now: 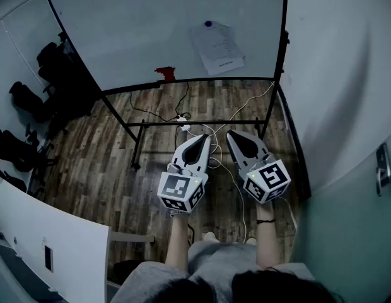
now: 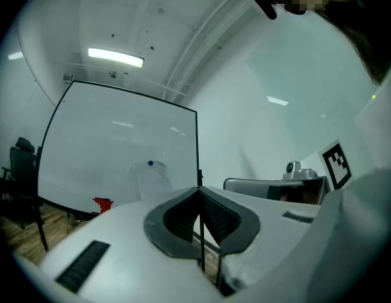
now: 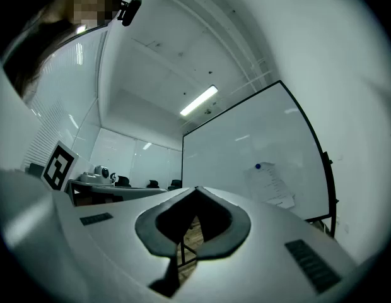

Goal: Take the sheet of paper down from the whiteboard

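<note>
My left gripper [image 1: 204,139] and right gripper [image 1: 233,135]: jaws pressed together, nothing between, well short of whiteboard [image 1: 139,36]. Sheet of paper [image 1: 218,47] hangs toward board's right side under blue magnet [image 1: 208,24]. Plan: raise, part jaws early, pinch free lower edge, peel gently, mind magnet dropping.

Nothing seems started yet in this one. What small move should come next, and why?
Probably bring the right gripper forward toward the sheet of paper, opening its jaws on the way. Both it and the left gripper are shut, empty and well short of the whiteboard, where a blue magnet pins the sheet's top edge, on the board's right side.
</note>
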`<act>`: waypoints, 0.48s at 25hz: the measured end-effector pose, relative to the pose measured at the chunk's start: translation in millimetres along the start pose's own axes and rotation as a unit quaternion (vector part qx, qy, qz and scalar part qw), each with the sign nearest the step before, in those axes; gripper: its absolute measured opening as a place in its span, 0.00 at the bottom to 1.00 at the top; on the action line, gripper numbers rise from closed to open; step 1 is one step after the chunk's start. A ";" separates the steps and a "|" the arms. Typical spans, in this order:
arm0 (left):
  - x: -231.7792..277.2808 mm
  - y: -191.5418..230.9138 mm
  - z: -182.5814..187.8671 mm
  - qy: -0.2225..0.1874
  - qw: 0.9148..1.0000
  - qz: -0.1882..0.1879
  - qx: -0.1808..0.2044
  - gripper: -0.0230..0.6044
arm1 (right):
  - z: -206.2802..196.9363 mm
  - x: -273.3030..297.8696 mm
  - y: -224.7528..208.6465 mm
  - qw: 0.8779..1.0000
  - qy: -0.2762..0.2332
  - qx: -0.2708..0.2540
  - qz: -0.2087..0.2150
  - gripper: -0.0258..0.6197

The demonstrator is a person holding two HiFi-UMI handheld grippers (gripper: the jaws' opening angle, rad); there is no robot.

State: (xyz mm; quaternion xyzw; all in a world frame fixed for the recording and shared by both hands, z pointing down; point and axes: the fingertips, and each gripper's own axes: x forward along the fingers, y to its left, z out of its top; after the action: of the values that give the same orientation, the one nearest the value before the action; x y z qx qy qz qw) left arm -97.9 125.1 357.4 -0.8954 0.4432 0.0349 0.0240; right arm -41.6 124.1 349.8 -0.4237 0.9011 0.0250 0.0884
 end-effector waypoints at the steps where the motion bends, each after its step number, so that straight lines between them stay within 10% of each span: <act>1: 0.5 0.5 -0.4 0.001 1.000 -0.002 0.001 0.04 | -0.1 1.8 0.7 1.000 0.000 -0.001 0.000 0.04; 12: -0.1 31.7 0.7 0.003 1.000 -0.021 0.011 0.04 | -6.5 29.3 10.1 1.000 -0.002 -0.004 -0.012 0.04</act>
State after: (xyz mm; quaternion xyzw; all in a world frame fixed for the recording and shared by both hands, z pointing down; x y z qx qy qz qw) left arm -123.2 106.1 356.3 -0.9045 0.4243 0.0266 0.0335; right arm -68.6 107.5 350.5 -0.4350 0.8956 0.0279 0.0888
